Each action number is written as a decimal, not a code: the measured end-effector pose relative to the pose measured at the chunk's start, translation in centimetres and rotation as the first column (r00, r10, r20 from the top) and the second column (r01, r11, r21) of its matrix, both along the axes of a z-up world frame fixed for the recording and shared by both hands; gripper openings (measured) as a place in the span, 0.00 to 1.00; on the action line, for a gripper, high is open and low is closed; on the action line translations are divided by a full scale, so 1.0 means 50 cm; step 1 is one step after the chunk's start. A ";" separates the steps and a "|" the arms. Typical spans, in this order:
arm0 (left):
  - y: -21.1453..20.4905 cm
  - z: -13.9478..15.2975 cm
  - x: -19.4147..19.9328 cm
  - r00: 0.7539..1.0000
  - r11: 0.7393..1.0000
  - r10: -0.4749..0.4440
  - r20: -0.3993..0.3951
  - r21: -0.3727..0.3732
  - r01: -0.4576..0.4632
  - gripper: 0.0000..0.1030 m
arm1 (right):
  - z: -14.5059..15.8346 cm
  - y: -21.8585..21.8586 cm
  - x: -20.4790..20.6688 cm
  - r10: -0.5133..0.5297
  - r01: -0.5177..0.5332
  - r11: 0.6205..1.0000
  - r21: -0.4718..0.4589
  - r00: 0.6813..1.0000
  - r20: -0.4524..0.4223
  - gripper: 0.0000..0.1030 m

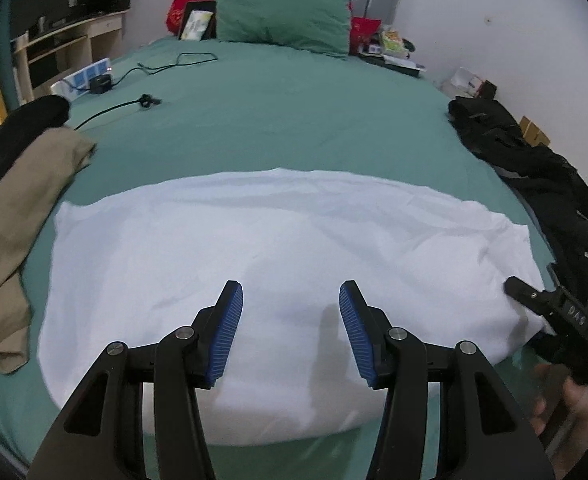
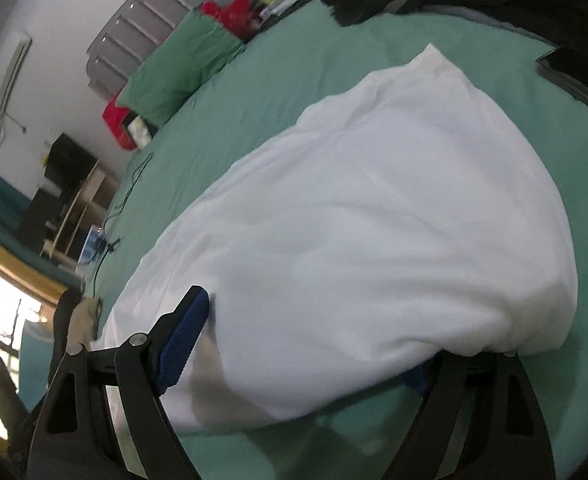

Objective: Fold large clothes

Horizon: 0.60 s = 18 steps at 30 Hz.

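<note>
- One white garment, spread flat across the near half of the green bed; filling the middle of the right wrist view too.
- Two grippers: left gripper hovering over the garment's near edge at 6 o'clock, blue pads wide apart, nothing between them.
- Right gripper at the garment's right end; seen at 4 o'clock in the left wrist view. Fingers apart, one blue pad on top of the cloth, the other mostly hidden under the draped edge.
- One green pillow at 12 o'clock, red cushion behind it.
- One tan garment at 9 o'clock, touching the white one's left edge.
- One black clothing heap at 3 o'clock, just beside the white garment.
- Black cables and a power strip at 11 o'clock, well apart from the garment.
</note>
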State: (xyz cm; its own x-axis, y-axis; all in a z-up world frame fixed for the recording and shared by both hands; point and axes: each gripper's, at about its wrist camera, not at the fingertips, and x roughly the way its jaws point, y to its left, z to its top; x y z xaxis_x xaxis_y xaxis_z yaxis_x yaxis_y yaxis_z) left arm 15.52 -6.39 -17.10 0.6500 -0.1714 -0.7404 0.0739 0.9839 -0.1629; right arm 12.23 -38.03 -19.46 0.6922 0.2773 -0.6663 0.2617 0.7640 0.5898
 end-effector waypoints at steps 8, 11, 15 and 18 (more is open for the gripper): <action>-0.050 -0.067 0.054 0.994 1.000 -0.017 -0.112 0.015 0.019 0.52 | -0.004 0.030 0.058 0.068 -0.079 0.992 0.102 0.992 0.104 1.00; -0.059 -0.078 0.056 0.993 0.999 -0.027 -0.114 0.032 0.030 0.52 | -0.006 0.045 0.068 0.117 -0.125 0.988 0.086 0.989 0.093 1.00; -0.084 -0.086 0.058 0.992 0.994 -0.032 -0.121 0.099 0.044 0.52 | -0.009 0.065 0.076 0.170 -0.177 0.982 0.073 0.981 0.088 0.54; -0.093 -0.089 0.057 0.993 0.991 -0.024 -0.113 0.124 0.038 0.52 | -0.031 0.063 0.082 0.188 -0.200 0.965 0.168 0.979 0.084 0.23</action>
